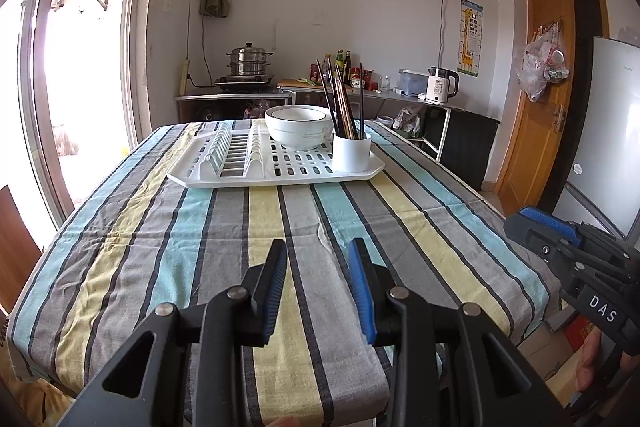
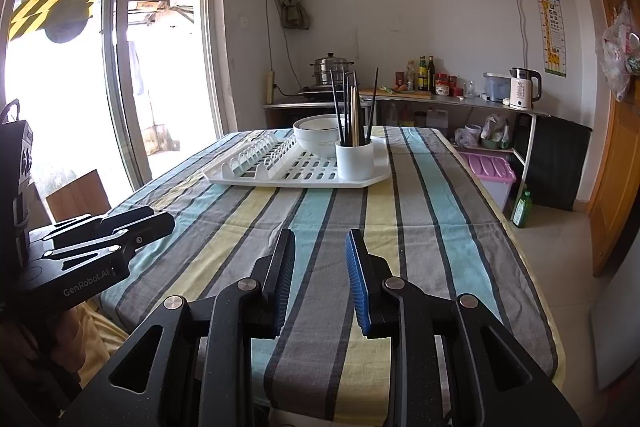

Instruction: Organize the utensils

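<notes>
A white dish rack tray [image 1: 224, 179] [image 2: 248, 177] sits at the far end of the striped table. On it stand stacked white bowls [image 1: 299, 126] [image 2: 318, 133] and a white cup [image 1: 352, 153] [image 2: 355, 161] holding several dark and wooden chopsticks [image 1: 340, 99] [image 2: 352, 107]. My left gripper [image 1: 318, 247] is open and empty over the table's near edge, far from the tray. My right gripper [image 2: 320, 239] is open and empty, also near the front edge. Each gripper shows in the other's view, the right [image 1: 532, 223] and the left [image 2: 152, 221].
The striped tablecloth [image 1: 280, 235] [image 2: 400, 219] covers the table. A counter behind holds a steamer pot [image 1: 248, 61], bottles [image 2: 424, 73] and a kettle [image 1: 440, 85]. A glass door is at left, a fridge [image 1: 608, 131] and wooden door at right, a pink-lidded bin [image 2: 490, 171] beside the table.
</notes>
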Demonstrator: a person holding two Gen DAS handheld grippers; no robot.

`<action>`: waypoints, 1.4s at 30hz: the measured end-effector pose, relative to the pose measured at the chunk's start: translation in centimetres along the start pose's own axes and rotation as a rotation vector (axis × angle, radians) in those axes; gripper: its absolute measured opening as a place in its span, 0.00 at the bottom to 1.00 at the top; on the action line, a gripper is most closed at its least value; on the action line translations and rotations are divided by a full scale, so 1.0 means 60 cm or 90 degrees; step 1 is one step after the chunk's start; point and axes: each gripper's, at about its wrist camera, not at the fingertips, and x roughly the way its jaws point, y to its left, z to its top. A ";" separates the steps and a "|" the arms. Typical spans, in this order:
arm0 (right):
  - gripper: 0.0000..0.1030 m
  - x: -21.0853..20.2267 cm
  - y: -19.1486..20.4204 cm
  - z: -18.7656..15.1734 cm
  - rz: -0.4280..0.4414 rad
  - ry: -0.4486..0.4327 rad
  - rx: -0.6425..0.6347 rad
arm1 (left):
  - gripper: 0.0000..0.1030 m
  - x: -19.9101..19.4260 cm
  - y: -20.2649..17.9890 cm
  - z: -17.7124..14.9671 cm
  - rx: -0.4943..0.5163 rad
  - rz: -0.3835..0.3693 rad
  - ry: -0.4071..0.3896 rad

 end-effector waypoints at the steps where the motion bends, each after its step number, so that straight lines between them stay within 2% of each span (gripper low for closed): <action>1: 0.26 0.000 0.000 0.000 0.000 0.000 -0.001 | 0.33 0.000 0.000 0.000 0.000 0.000 0.001; 42: 0.26 -0.002 0.000 0.001 0.001 0.003 0.001 | 0.32 0.002 -0.007 -0.005 0.003 0.005 0.008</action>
